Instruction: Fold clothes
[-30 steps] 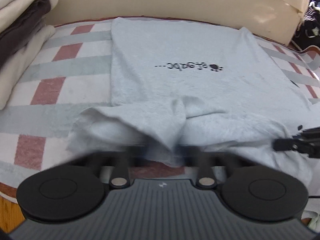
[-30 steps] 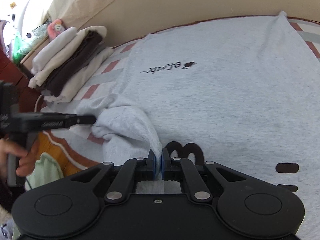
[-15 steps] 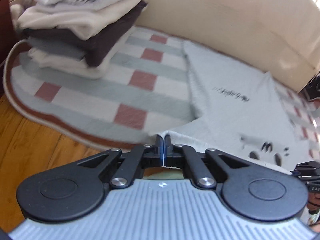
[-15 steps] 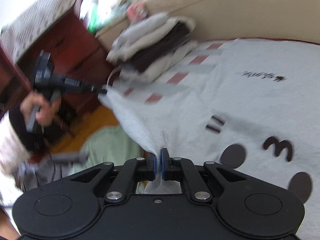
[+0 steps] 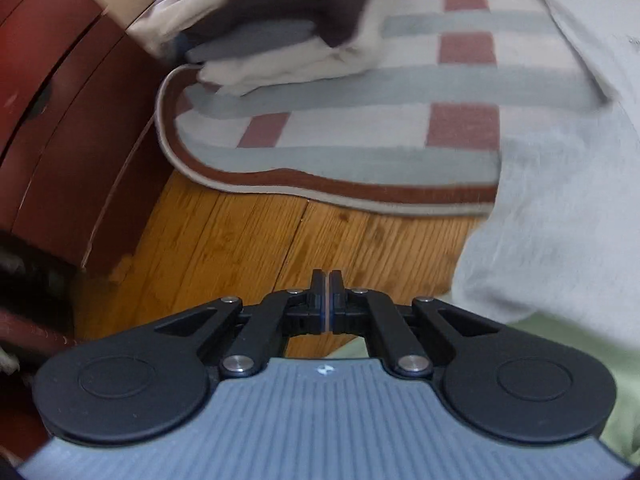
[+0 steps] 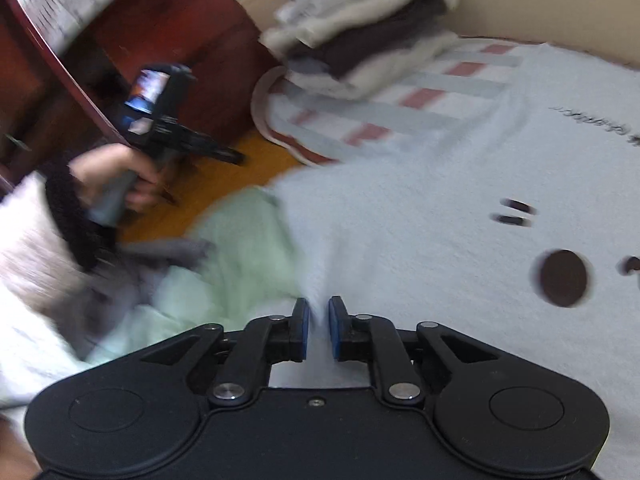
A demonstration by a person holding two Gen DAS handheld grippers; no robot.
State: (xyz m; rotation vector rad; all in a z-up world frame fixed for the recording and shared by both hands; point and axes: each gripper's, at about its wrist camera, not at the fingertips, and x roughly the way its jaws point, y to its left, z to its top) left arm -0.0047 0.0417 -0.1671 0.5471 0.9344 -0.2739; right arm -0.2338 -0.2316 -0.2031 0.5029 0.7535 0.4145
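A light grey T-shirt [image 6: 460,184] with dark print lies spread over the checked rug; it also shows at the right of the left wrist view [image 5: 560,208]. My right gripper [image 6: 318,312] is slightly open, with the shirt's near edge still lying between its pads. My left gripper [image 5: 327,284] is shut and empty, held over the wooden floor, apart from the shirt's left edge. In the right wrist view it [image 6: 228,155] is off to the left in the person's hand.
A stack of folded clothes [image 6: 360,28] sits on the rug's far left corner [image 5: 280,20]. A red-brown wooden cabinet [image 5: 48,100] stands to the left. A pale green garment [image 6: 240,248] lies on the wooden floor [image 5: 240,240] by the rug [image 5: 400,120].
The shirt's lower half has been pulled out flat toward me. My left gripper let go of its corner and swung left over the floor. My right gripper's jaws have parted slightly.
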